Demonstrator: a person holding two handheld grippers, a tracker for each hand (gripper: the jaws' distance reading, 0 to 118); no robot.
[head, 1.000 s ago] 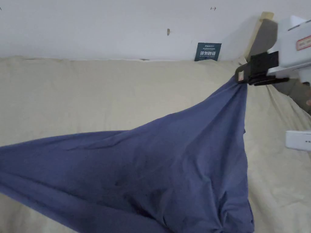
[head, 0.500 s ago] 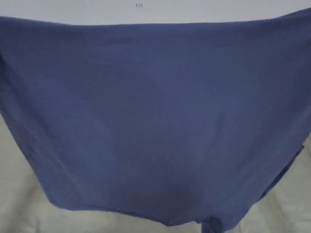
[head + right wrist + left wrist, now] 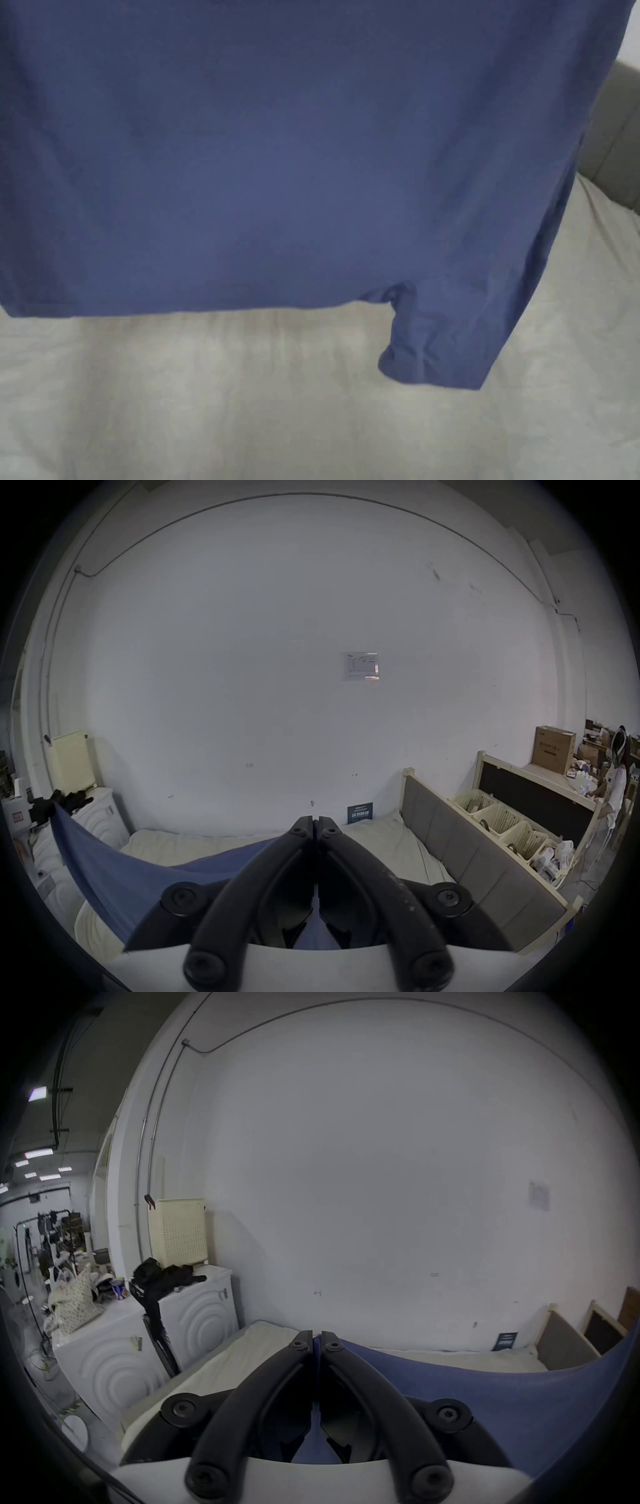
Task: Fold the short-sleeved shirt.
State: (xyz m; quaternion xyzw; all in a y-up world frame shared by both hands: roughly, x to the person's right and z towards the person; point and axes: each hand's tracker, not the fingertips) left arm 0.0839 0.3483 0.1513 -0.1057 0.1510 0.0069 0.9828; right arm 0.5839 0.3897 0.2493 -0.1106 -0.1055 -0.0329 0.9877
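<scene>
The blue short-sleeved shirt (image 3: 300, 162) is held up in the air and spread wide, covering the upper two thirds of the head view, with one sleeve (image 3: 437, 340) hanging lowest at lower centre right. In the left gripper view the left gripper (image 3: 316, 1342) is seen with its jaws pressed together on a fold of the blue cloth, which runs off toward the right edge of the frame. In the right gripper view the right gripper (image 3: 315, 824) is likewise clamped on the cloth, which sags away to the left edge.

A slip is judged the main risk: only a thin pinch of fabric is held at each end, and if the shirt is shaken or pulled taut, a corner could be lost and the spread undone. If the shirt is lowered unevenly, the dangling sleeve could be trapped underneath and a crooked fold produced.

Below, a bed covered by a wrinkled cream sheet (image 3: 250, 400) is seen across the bottom of the head view. A padded grey headboard (image 3: 460, 843) is seen at right in the right gripper view, a bare white wall (image 3: 277, 653) behind, white washing machines (image 3: 145, 1342) at lower left of the left gripper view, and another person (image 3: 618, 788) at the far right edge.
</scene>
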